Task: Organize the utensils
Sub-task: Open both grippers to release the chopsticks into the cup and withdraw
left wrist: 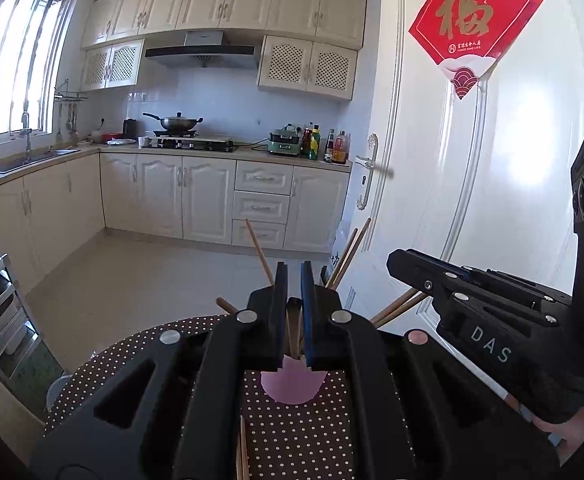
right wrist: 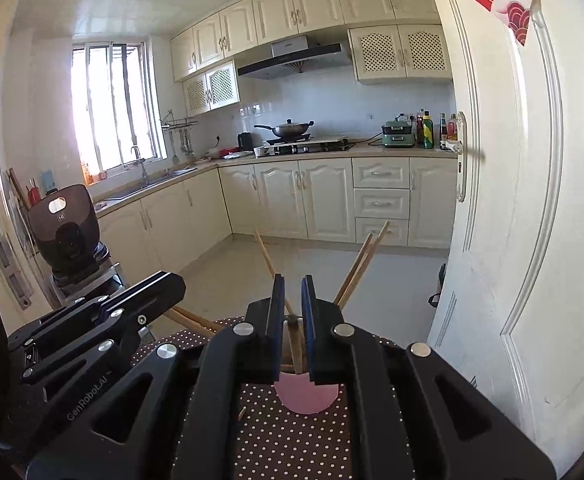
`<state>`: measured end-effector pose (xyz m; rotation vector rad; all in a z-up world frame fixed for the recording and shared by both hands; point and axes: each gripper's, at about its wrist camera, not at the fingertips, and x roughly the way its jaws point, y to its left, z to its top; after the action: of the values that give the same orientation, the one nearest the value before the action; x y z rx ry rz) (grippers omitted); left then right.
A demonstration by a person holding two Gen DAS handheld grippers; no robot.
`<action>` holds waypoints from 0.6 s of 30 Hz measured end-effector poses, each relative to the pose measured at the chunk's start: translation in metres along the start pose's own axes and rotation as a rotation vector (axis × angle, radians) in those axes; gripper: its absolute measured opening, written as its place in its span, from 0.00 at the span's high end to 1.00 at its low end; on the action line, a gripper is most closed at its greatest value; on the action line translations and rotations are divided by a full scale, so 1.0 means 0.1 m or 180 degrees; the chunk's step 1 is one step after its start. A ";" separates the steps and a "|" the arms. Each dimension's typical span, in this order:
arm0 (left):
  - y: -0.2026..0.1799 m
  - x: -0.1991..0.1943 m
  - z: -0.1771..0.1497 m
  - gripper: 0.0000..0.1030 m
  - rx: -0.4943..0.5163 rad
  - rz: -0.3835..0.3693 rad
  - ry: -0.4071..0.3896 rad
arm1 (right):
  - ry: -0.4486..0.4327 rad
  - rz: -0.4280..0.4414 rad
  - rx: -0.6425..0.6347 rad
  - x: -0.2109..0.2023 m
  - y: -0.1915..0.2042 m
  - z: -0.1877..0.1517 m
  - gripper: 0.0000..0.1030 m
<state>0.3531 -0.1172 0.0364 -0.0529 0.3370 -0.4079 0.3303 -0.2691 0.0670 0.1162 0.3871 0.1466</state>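
**Chopsticks gathered into the pink cup, both sets of fingers nearly closed**

The step in hand looked like settling chopsticks into the pink cup (left wrist: pixel 294 386) on the dotted bench (left wrist: pixel 300 440). To do it well, each stick would best be kept near upright over the cup's mouth and let go only once its lower end sat inside, so the splayed chopsticks (right wrist: pixel 358 268) were not knocked out and the light cup was not tipped.

The left gripper (left wrist: pixel 293 280) had its fingers almost together, the cup just below and ahead of them; thin sticks showed in the narrow gap, but whether the pads pinched one could not be told. The right gripper (right wrist: pixel 293 284) was likewise nearly closed, with a stick standing in its slit, the grip unclear. One loose chopstick (left wrist: pixel 243 450) lay on the bench behind the left fingers.
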 end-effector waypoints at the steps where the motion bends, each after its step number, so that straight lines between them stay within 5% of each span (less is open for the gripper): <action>1: 0.01 -0.01 0.01 0.93 -0.0014 -0.0007 0.0003 | 0.0005 0.0008 0.0016 -0.01 -0.01 0.00 0.91; 16: 0.00 -0.49 0.04 0.93 0.0039 0.0047 -0.0011 | 0.0020 0.0049 -0.0005 -0.46 0.10 -0.09 0.83; 17: 0.01 -0.54 0.03 0.88 0.0040 0.0041 0.0001 | 0.0042 0.0062 -0.0017 -0.48 0.11 -0.12 0.83; 18: 0.03 -0.60 0.00 0.64 0.0035 0.0037 0.0027 | 0.0061 0.0074 -0.0021 -0.50 0.13 -0.16 0.83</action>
<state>0.3027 -0.0905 0.0550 -0.0384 0.3432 -0.3985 0.2773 -0.2629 0.0728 0.1128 0.4044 0.1720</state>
